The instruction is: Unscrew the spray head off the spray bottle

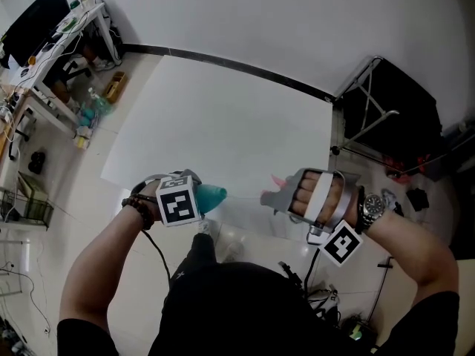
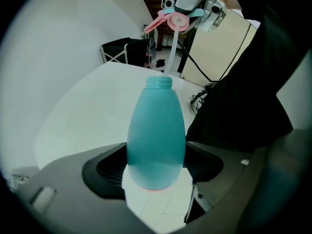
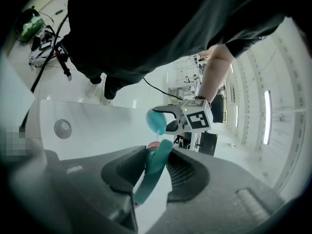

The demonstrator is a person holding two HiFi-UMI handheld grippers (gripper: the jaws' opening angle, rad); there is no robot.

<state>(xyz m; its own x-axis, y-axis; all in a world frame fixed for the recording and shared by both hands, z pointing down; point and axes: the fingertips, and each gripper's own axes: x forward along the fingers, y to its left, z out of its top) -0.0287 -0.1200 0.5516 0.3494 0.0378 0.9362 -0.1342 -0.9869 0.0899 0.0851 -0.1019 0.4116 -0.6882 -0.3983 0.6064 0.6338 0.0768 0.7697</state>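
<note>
The teal spray bottle [image 2: 156, 130] is clamped by its lower body in my left gripper [image 2: 156, 167], and its threaded neck [image 2: 159, 82] is bare. In the head view the bottle [image 1: 212, 196] sticks out to the right of the left gripper [image 1: 202, 201]. The pink and teal spray head [image 2: 173, 20] hangs apart above the neck. Its clear dip tube [image 2: 168, 52] runs down to the opening; I cannot tell whether its tip is still inside. My right gripper [image 3: 157, 168] is shut on the spray head [image 3: 155, 165], which the head view shows at its tip [image 1: 272, 185].
A white table [image 1: 223, 117] lies under both grippers. A black folding stand [image 1: 386, 110] is at the right, and a cluttered desk [image 1: 52, 58] at the far left. A black cable [image 1: 159, 262] hangs from the left gripper by the person's legs.
</note>
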